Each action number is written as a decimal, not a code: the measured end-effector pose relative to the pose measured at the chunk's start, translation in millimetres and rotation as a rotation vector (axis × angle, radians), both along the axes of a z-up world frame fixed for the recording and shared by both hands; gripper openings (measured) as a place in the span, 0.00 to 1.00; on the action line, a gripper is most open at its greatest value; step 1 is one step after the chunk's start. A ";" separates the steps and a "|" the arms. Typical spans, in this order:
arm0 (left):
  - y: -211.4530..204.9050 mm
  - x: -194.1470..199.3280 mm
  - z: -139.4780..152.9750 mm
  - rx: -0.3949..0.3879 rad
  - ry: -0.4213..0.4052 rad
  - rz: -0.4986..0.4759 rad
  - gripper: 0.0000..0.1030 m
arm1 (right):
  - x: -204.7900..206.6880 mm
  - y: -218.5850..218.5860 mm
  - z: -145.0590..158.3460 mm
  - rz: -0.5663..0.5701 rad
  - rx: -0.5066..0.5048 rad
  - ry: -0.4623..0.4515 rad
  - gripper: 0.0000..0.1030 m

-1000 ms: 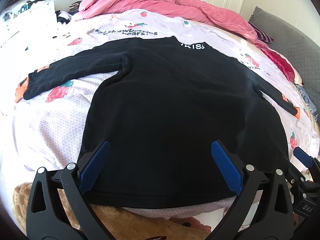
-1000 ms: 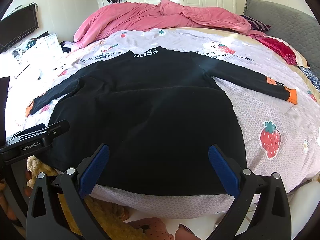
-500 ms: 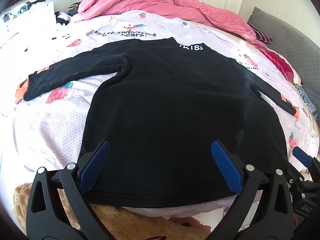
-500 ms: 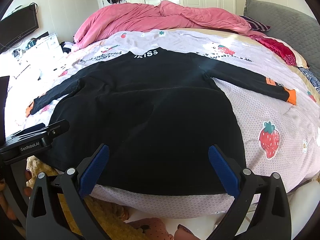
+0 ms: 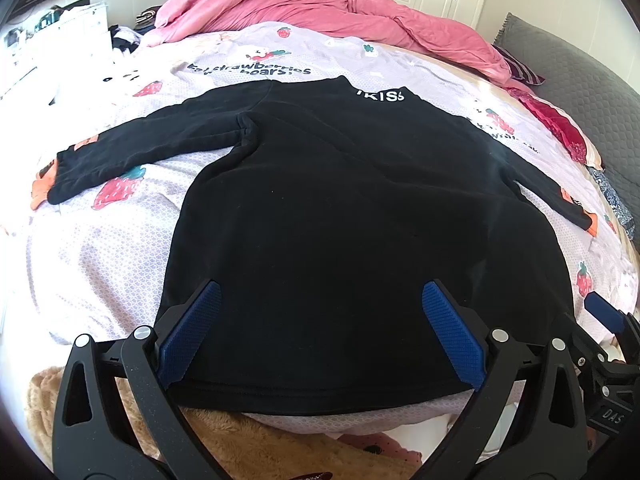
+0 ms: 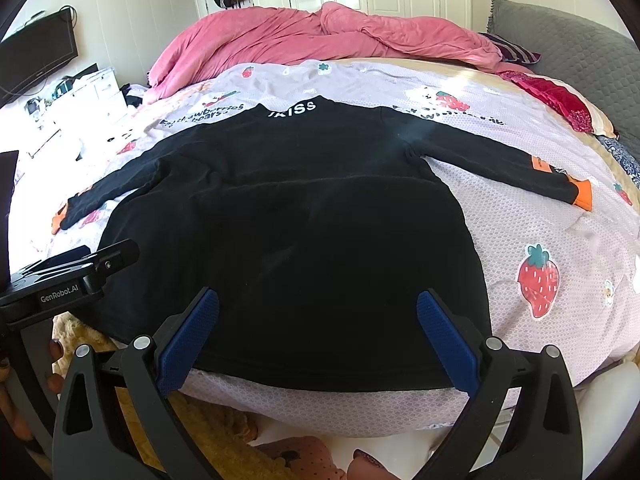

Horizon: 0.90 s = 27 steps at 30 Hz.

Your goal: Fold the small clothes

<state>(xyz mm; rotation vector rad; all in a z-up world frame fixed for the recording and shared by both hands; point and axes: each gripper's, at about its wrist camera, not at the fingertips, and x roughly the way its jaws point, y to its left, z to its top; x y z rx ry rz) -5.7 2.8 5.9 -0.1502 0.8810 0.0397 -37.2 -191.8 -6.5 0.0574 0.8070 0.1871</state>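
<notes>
L tongs [image 5: 320,332] & R tongs [image 6: 318,336] both spread wide, level, hovering over hem of black sweater [image 5: 360,220] flat on bed [image 5: 100,264].

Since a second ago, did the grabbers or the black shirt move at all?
Hardly anything changed. The left gripper and right gripper still hover at the near hem of the black shirt, jaws wide open, gripping nothing. Both views shifted only a little, so the hands barely drifted. The shirt stayed spread flat on the strawberry sheet, both sleeves out; the pink duvet did not move.
</notes>
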 end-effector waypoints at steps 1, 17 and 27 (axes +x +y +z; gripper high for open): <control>0.1 0.3 0.1 0.000 0.000 0.000 0.92 | 0.2 0.4 -0.2 0.002 0.000 0.001 0.96; -1.0 6.5 1.0 0.014 0.006 -0.002 0.92 | 4.5 -0.6 0.6 -0.003 0.007 -0.007 0.96; -2.0 25.1 0.9 0.002 0.019 0.001 0.92 | 20.6 -11.0 -3.7 -0.028 0.023 0.010 0.96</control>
